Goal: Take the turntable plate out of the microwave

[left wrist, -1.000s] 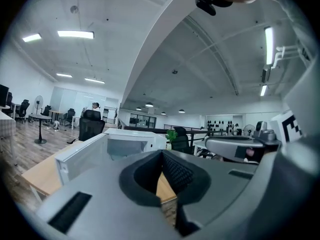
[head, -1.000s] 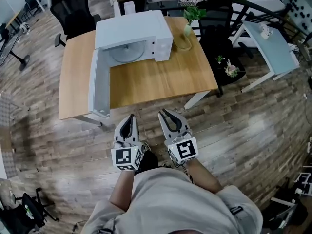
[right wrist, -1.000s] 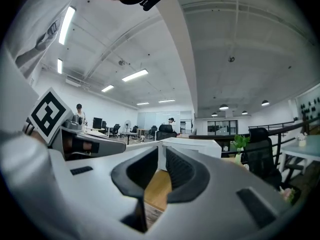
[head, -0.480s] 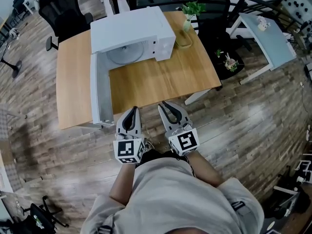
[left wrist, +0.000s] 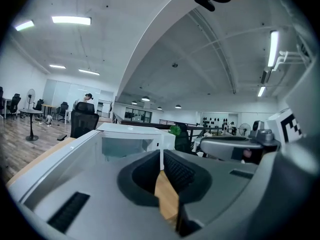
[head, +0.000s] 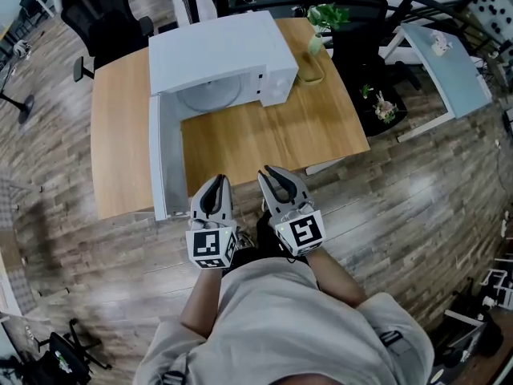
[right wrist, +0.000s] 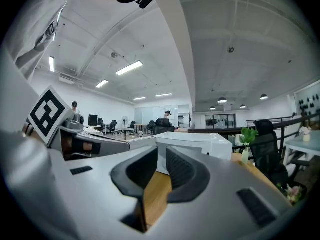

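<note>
Left gripper (head: 215,183): jaws a narrow slit apart, just been opening. Nothing between the pads; only table wood shows through the gap. Touching nothing.
Right gripper (head: 276,175): jaws slightly apart, nothing between them. Touching nothing.
Position: both grippers side by side at the near edge of the table (head: 120,135), pointed at the microwave (head: 220,50), well apart from it.
Microwave door (head: 164,155): swung fully open at the left.
Turntable plate (head: 210,95): lying flat inside the microwave cavity.
Caveat: in the gripper views the cavity is pale and dim; plate probably there, not distinct.
</note>
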`<state>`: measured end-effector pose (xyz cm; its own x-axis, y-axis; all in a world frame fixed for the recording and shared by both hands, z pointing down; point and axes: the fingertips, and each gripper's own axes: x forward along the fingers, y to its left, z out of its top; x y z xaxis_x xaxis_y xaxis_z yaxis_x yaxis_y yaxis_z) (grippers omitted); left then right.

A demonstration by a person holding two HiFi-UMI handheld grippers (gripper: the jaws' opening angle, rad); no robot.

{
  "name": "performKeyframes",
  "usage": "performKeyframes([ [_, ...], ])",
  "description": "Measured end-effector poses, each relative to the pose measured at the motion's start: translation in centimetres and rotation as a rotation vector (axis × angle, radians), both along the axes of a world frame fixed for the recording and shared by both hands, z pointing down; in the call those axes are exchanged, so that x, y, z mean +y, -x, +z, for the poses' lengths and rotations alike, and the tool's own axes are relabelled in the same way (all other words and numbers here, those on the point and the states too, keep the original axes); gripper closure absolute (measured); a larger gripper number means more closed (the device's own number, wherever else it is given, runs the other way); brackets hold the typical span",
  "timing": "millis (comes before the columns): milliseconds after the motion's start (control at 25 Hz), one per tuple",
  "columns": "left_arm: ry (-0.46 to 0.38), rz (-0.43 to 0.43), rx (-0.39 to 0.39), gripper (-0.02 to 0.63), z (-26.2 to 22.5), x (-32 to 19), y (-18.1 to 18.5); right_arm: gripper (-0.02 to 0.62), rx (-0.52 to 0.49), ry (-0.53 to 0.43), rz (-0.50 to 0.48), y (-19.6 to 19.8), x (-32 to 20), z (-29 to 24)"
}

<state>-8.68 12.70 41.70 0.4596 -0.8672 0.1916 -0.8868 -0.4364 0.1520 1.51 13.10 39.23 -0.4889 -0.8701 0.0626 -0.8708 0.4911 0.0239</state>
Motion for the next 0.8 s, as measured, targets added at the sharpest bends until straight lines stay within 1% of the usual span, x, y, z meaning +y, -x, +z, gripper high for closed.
performKeyframes([
  [160,0.018,-0.026,-0.018,0.574,0.9,-2.3,-0.2,0.537,-0.006,0.017,-0.039,-0.2,-2.7,0.9],
  [360,0.043,-0.067,-0.043,0.572,1.5,-5.7,-0.6,0.535,-0.025,0.049,-0.133,0.6,-6.2,1.7],
  [480,0.061,-0.093,-0.053,0.572,1.8,-7.6,-0.9,0.535,-0.052,0.078,-0.149,0.2,-8.4,2.9],
  [680,0.095,-0.126,-0.067,0.571,2.9,-10.4,-1.8,0.537,-0.037,0.094,-0.202,-0.7,-11.5,3.3],
  [800,0.114,-0.14,-0.075,0.571,3.7,-11.7,-2.6,0.537,-0.05,0.118,-0.208,-1.6,-13.0,4.6],
])
